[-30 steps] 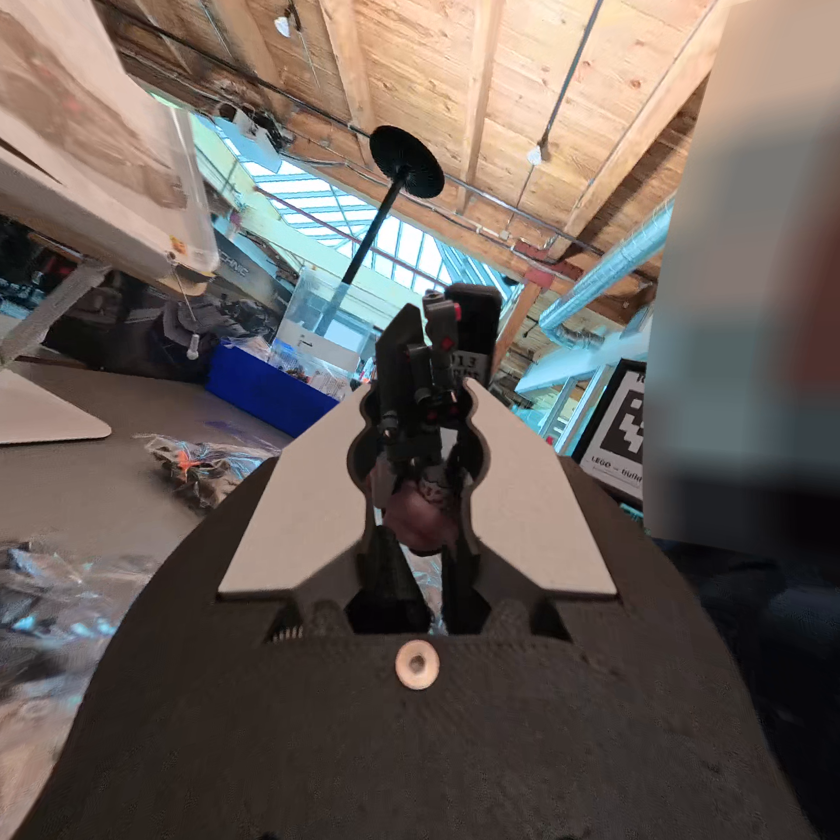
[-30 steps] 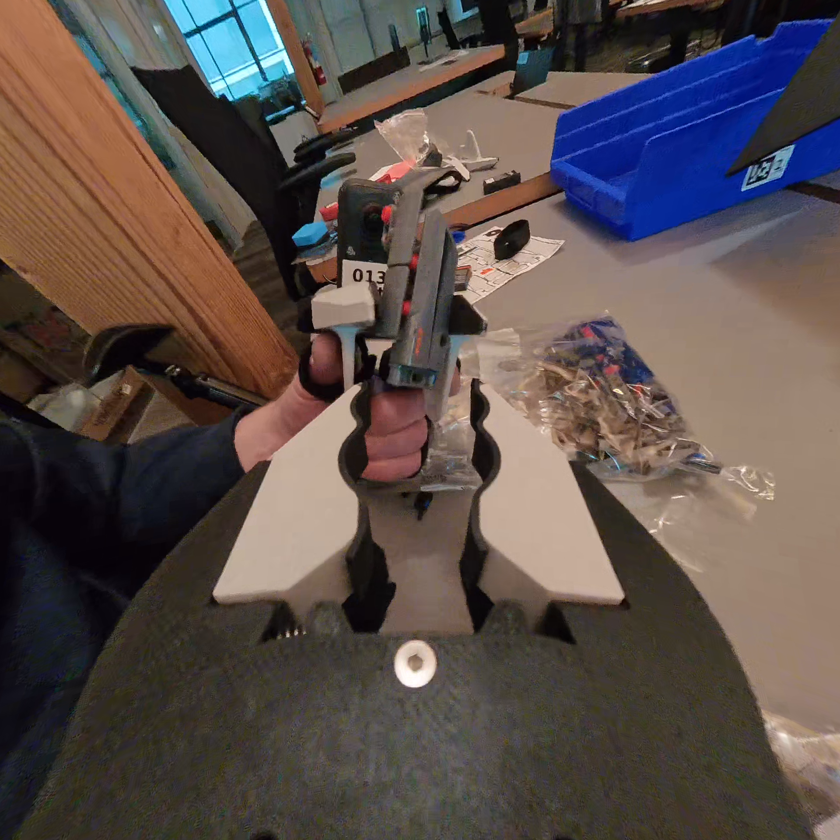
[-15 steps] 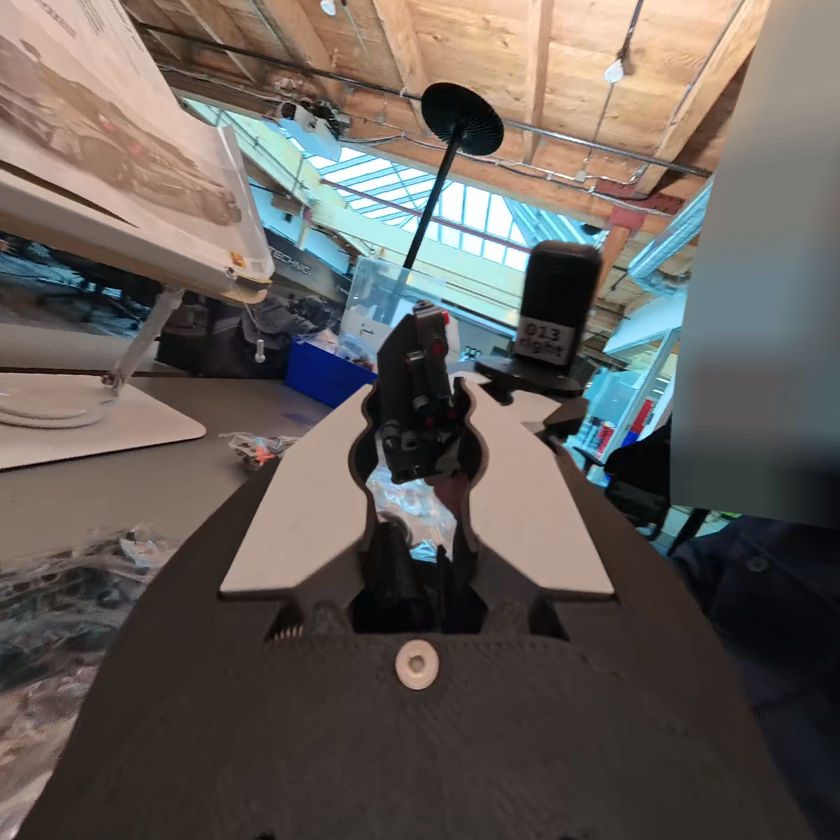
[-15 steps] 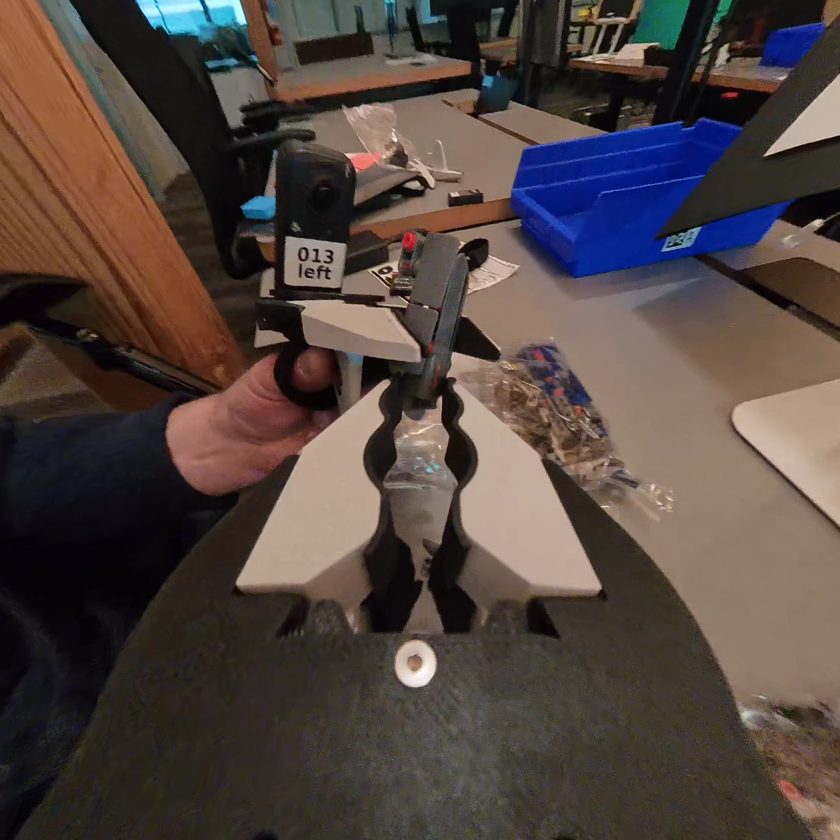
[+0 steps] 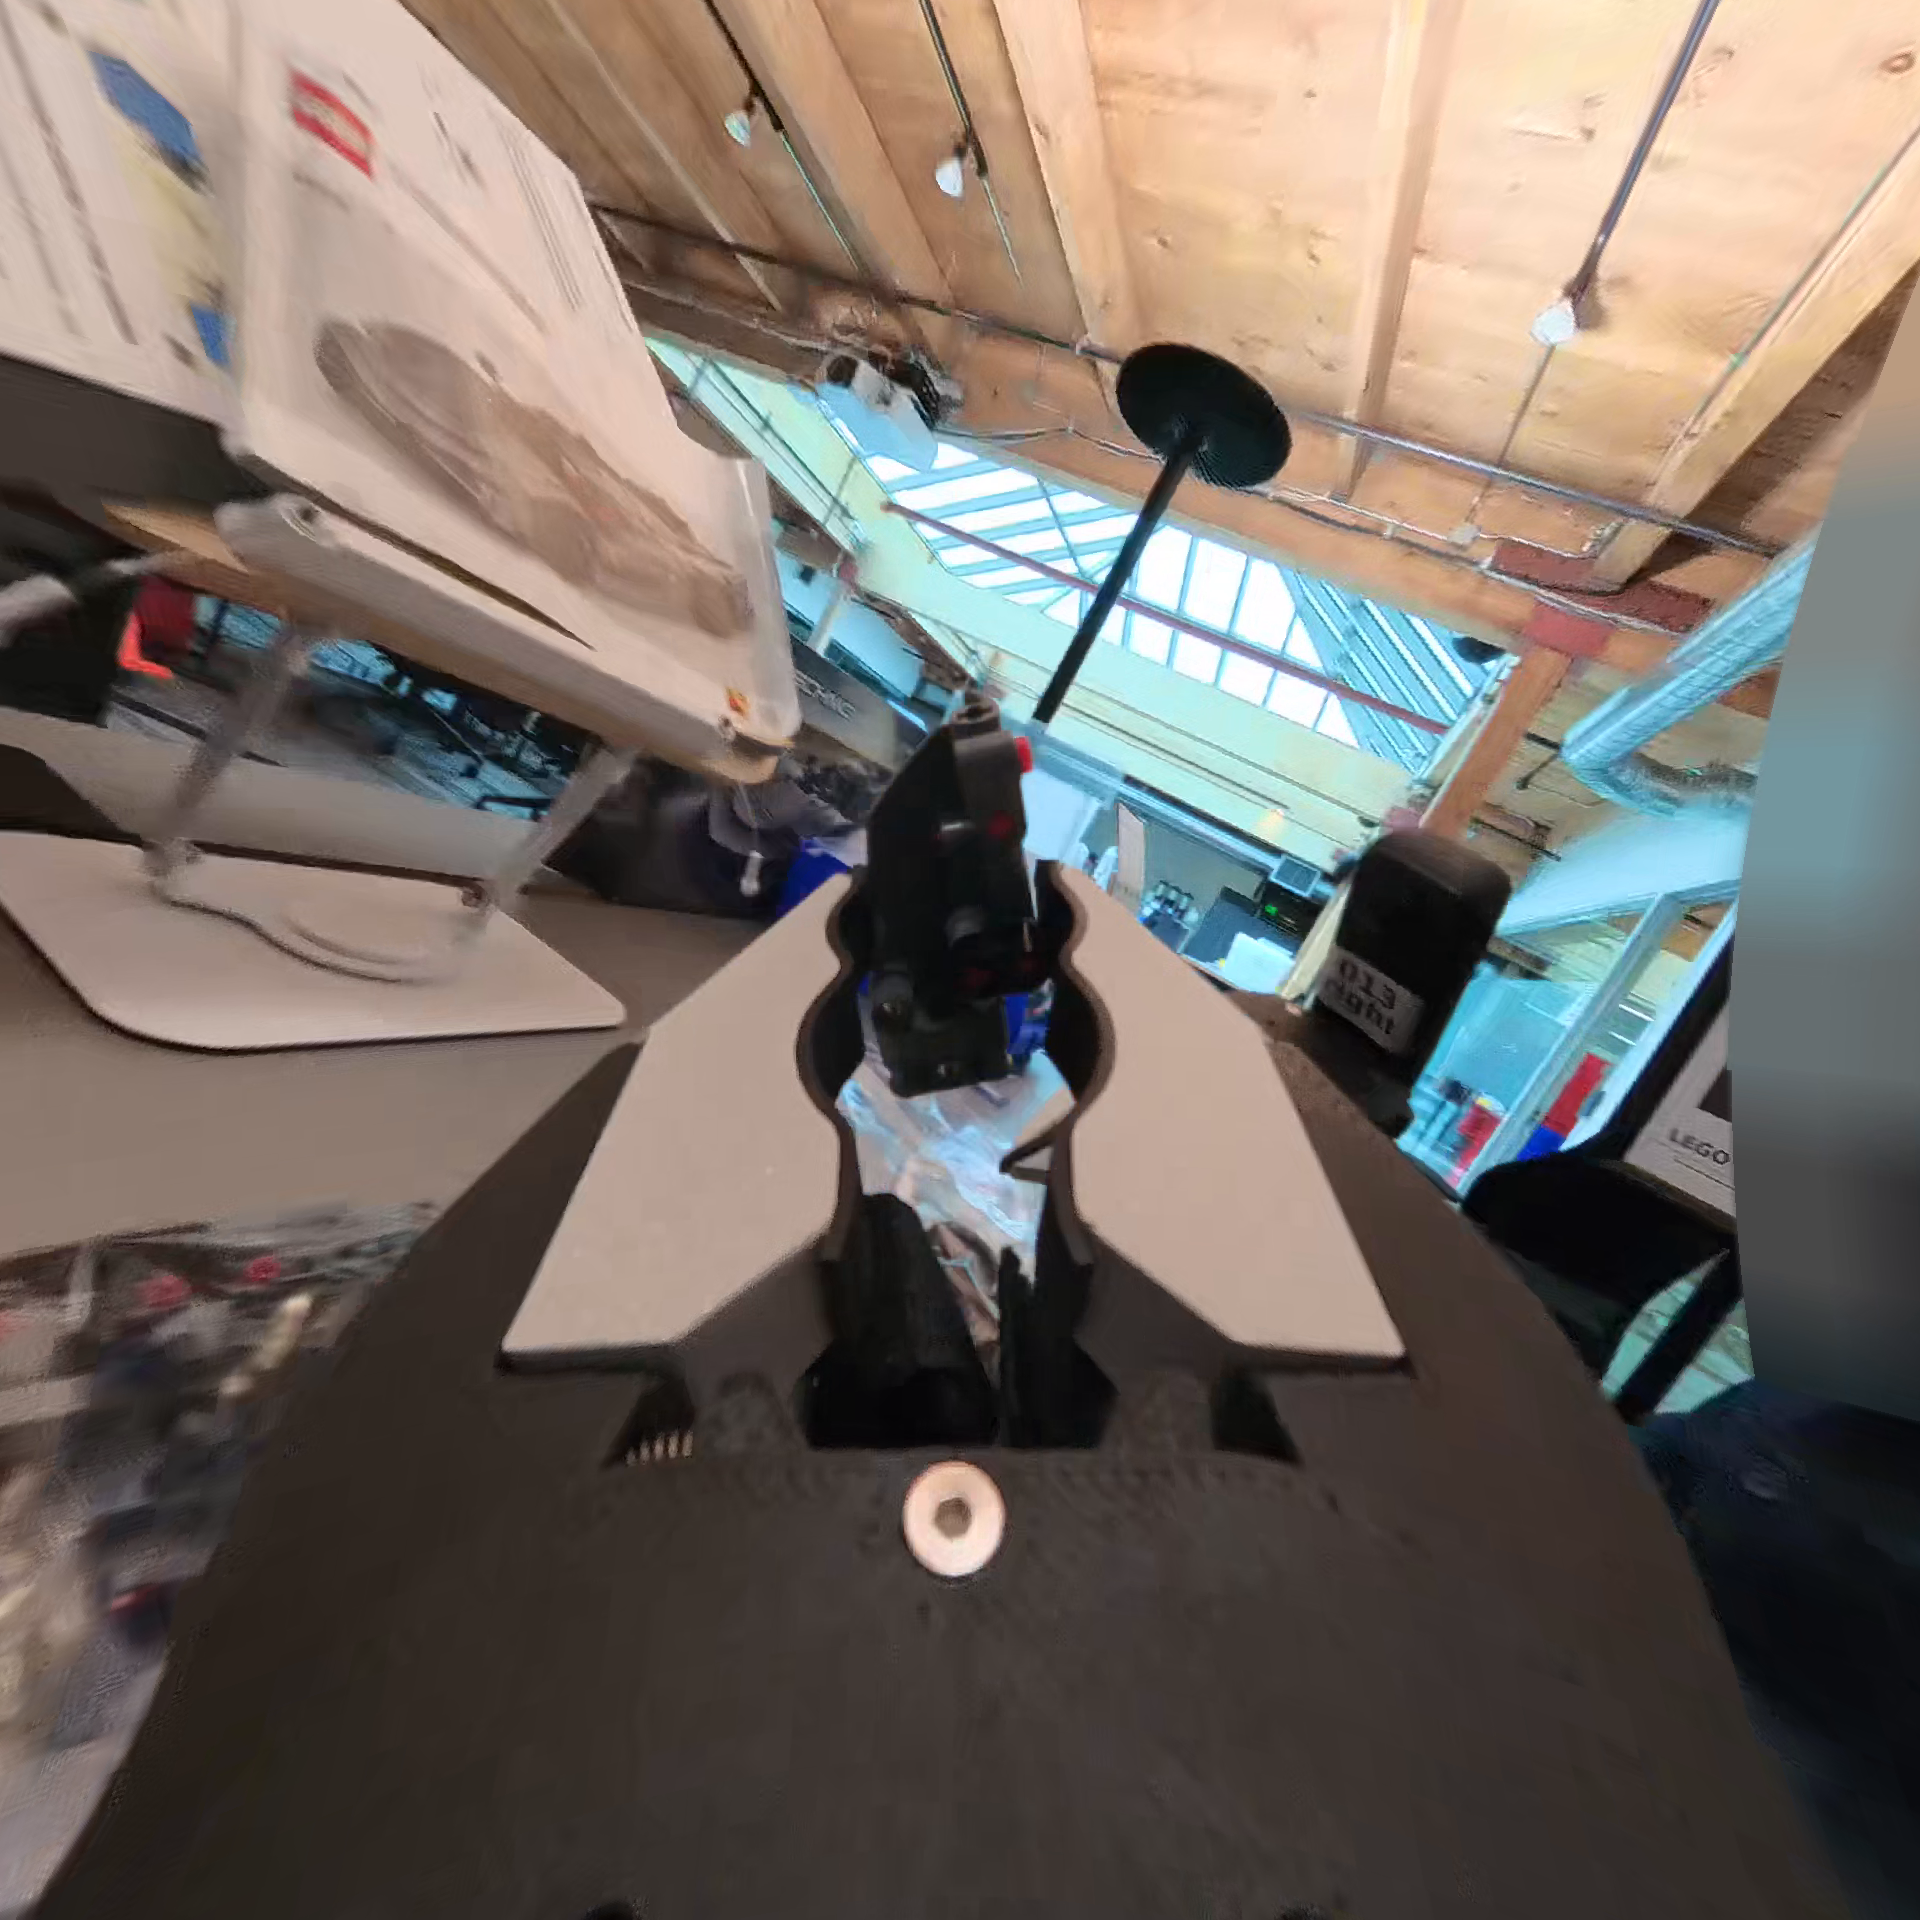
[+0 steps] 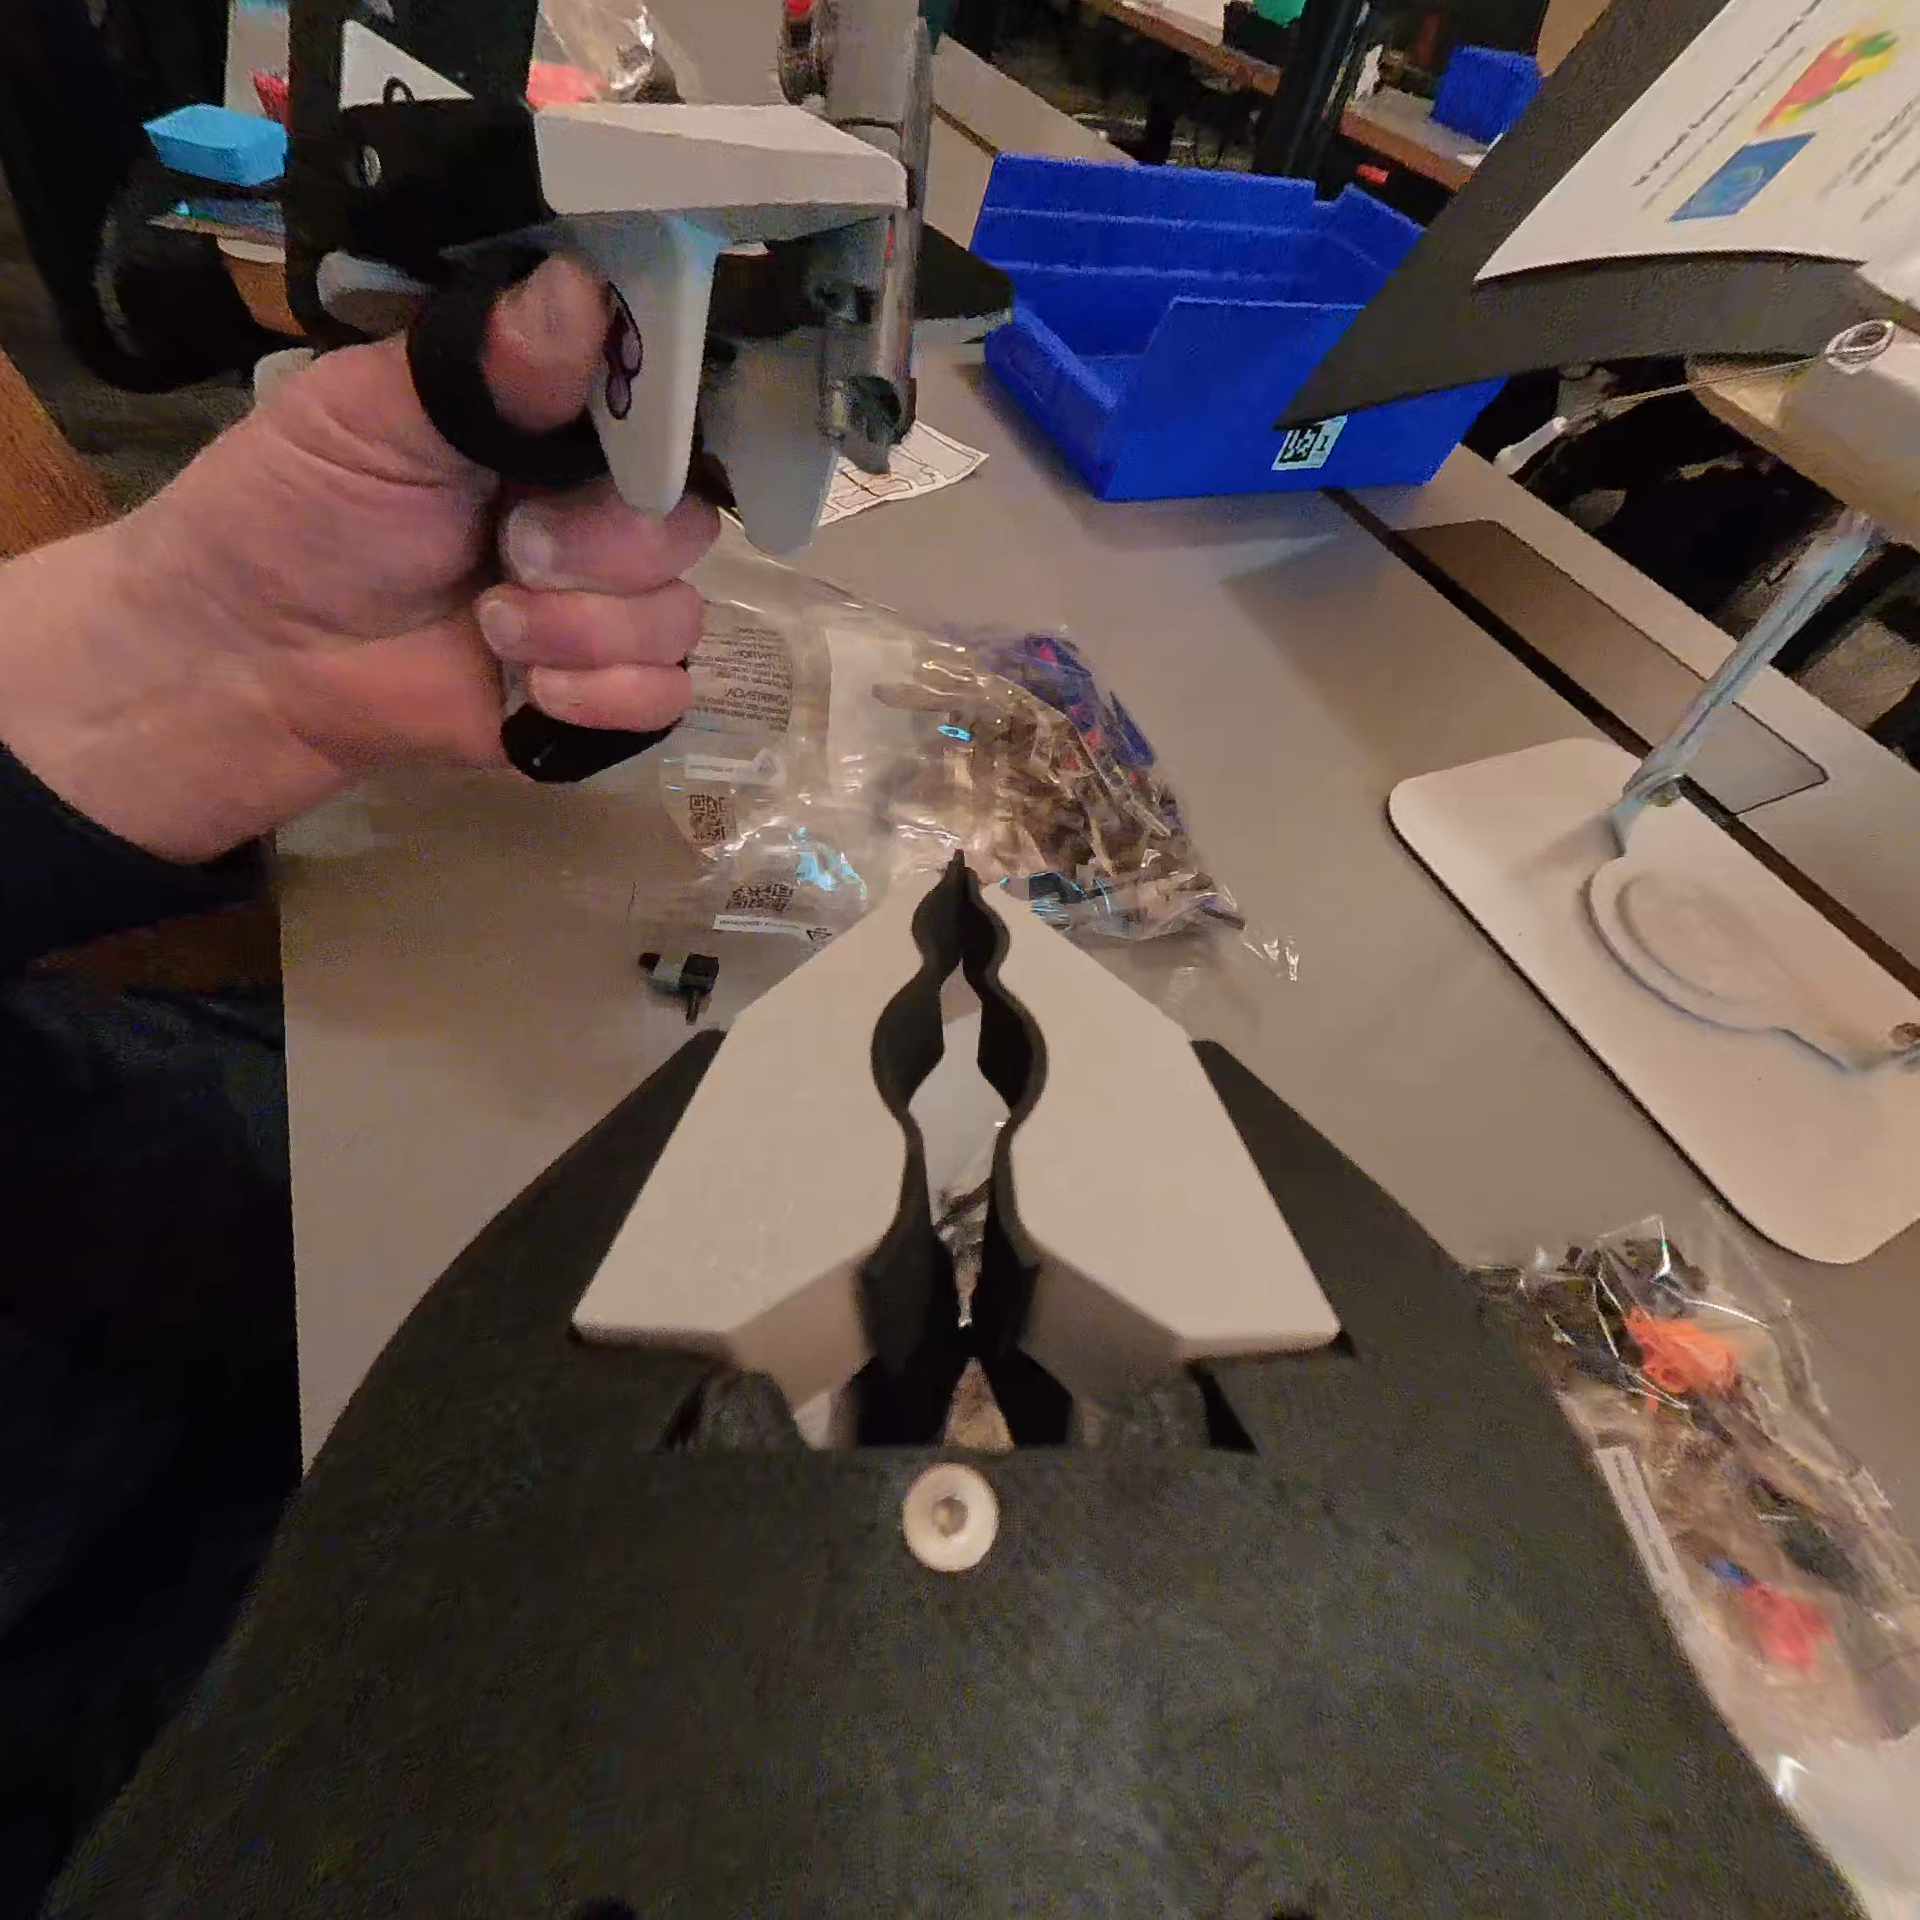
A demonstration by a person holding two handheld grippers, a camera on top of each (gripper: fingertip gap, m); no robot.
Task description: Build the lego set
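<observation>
My left gripper (image 5: 951, 904) is shut on a dark grey Lego assembly (image 5: 951, 862) with red pins and holds it upright in the air. In the right wrist view a hand holds that gripper at the upper left, its grey fingers (image 6: 717, 177) clamping the assembly (image 6: 883, 239) well above the table. My right gripper (image 6: 961, 883) is shut and empty, low over the grey table (image 6: 1299, 675), its tips pointing at a clear bag of Lego parts (image 6: 1039, 758). A small loose dark piece (image 6: 681, 971) lies on the table left of the tips.
A blue bin (image 6: 1195, 312) stands at the back. An instruction booklet (image 5: 436, 395) rests on a stand with a white base (image 6: 1662, 987) at the right. A second bag of parts (image 6: 1714, 1455) lies at the near right. The right gripper's body (image 5: 1403, 935) shows in the left view. The tips of one gripper are about 11 cm away from the tips of the other. The small loose dark piece (image 6: 681, 971) is about 15 cm from my right fingertips and 20 cm from my left.
My right gripper has drawn away from the assembly, dropped toward the table and closed empty. My left gripper still holds the assembly and now sits higher and farther left in the right view.
</observation>
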